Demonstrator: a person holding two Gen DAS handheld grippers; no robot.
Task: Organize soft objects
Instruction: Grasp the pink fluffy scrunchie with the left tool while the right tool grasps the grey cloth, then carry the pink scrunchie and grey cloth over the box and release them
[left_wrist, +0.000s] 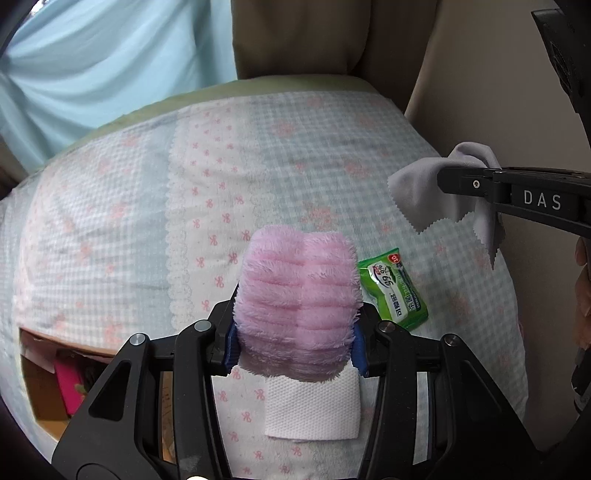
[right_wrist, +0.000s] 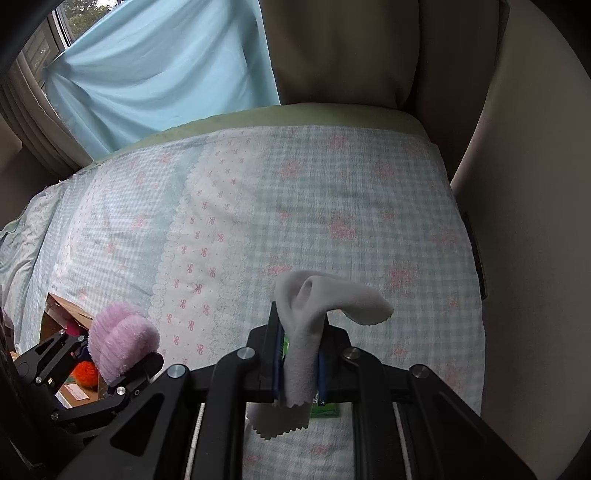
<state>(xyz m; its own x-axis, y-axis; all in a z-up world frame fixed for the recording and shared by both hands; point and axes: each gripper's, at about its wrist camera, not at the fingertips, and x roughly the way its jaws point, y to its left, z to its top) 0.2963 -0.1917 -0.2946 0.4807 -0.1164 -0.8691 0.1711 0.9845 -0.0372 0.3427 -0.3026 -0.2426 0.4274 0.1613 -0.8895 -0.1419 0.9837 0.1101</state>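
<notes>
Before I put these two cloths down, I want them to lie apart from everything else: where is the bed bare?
The far half of the checked bedspread, up to the green edge by the headboard, is bare. The near edge is crowded: the white folded tissue and green wipes packet lie there, with the cardboard box beside the bed's left side.

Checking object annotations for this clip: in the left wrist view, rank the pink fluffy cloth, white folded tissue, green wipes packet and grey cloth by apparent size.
Largest to smallest:
1. pink fluffy cloth, inflated by nearness to the camera
2. grey cloth and white folded tissue, too alike to rank; both partly hidden
3. green wipes packet
</notes>
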